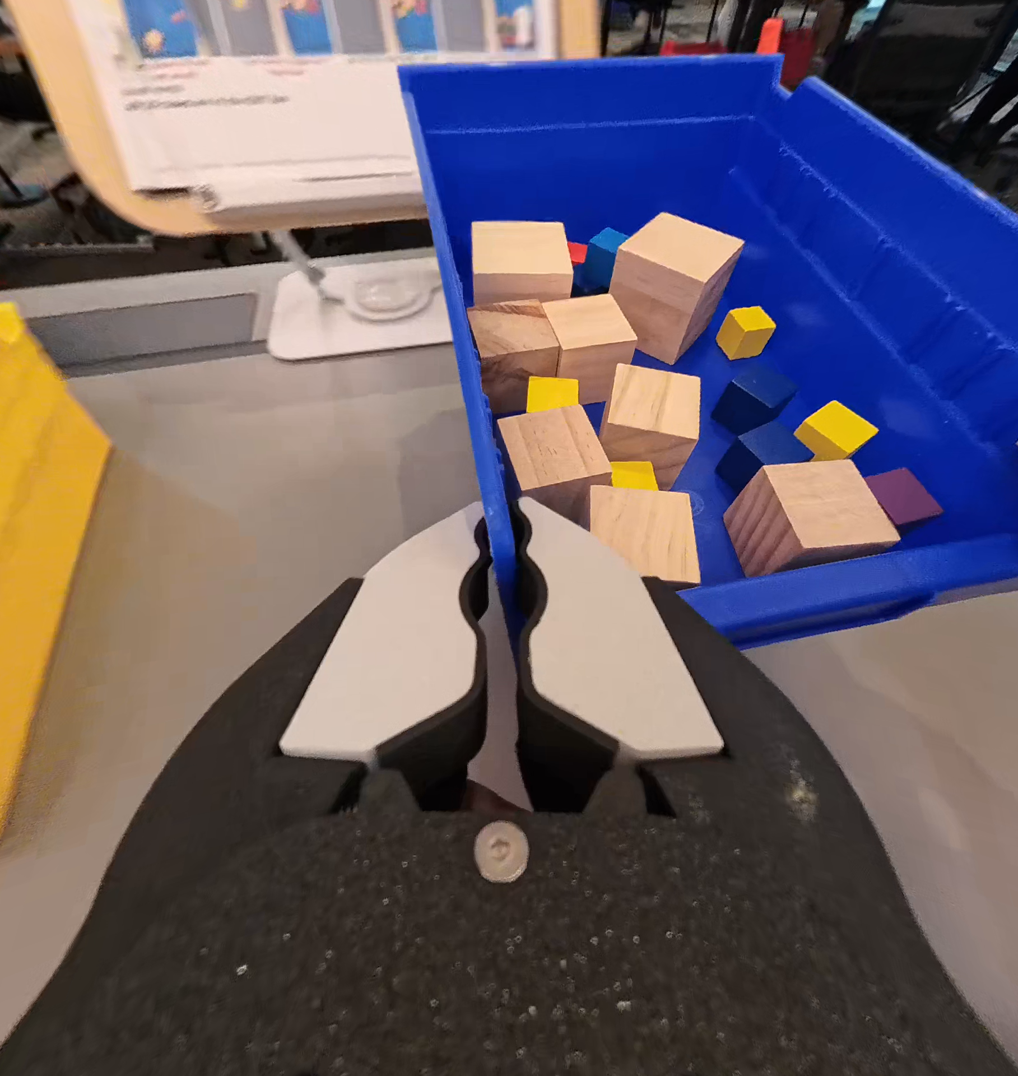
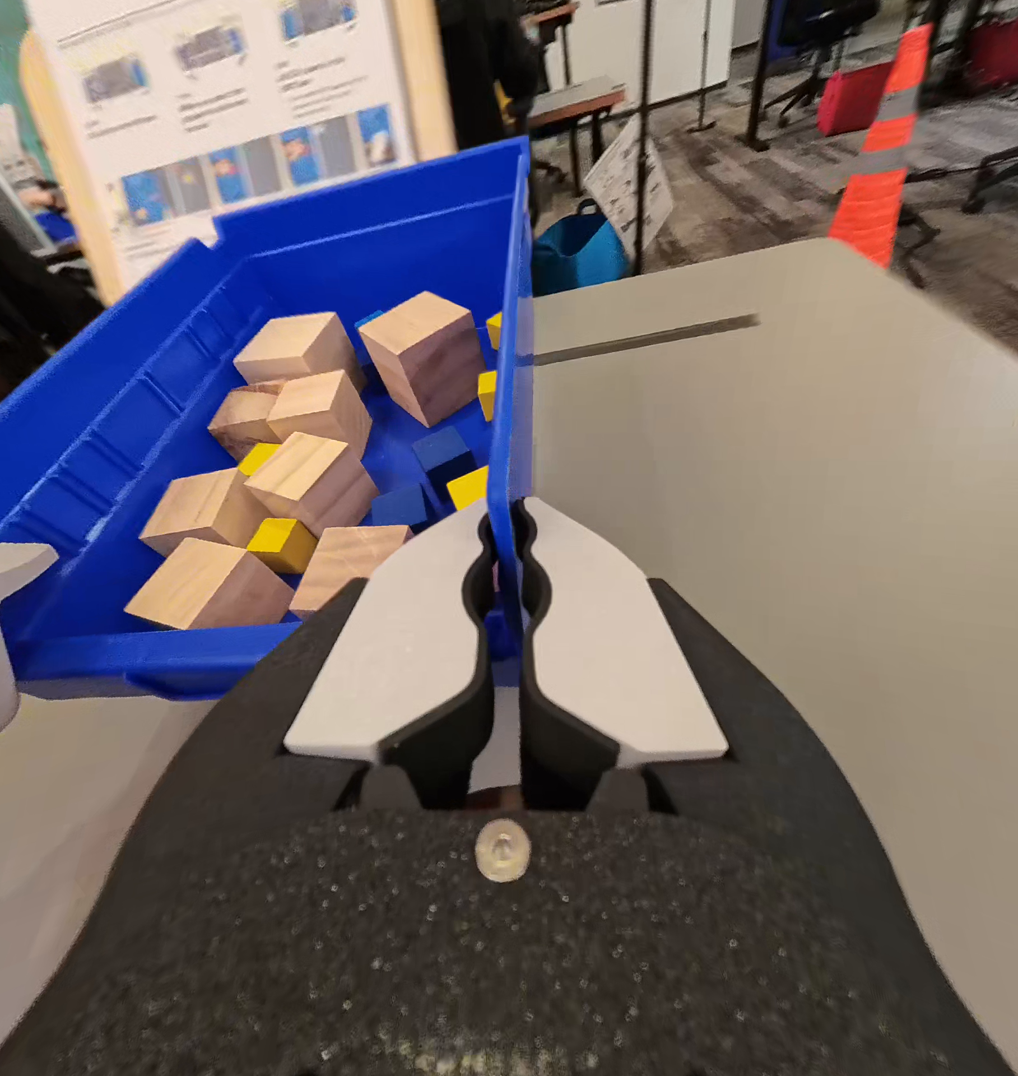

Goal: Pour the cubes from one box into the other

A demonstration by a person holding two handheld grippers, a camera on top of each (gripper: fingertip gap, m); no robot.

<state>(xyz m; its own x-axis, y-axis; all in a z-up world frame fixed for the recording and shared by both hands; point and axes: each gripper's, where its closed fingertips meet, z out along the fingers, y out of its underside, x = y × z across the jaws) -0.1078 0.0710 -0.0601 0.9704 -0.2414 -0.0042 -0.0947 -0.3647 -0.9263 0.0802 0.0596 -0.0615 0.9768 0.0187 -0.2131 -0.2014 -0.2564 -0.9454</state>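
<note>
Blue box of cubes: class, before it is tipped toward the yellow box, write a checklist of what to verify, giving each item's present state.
1. Left gripper shut on the blue box wall: ok, one finger on each side of the wall.
2. Right gripper shut on the opposite wall: ok, the same grip.
3. Cubes all inside the blue box: ok, the wooden cubes and small coloured cubes lie on its floor.
4. Yellow box within view as the target: ok, on the table to the left.
5. Yellow box open and able to take the cubes: cannot tell, only its side shows.
6. Blue box lifted off the table: cannot tell.
</note>
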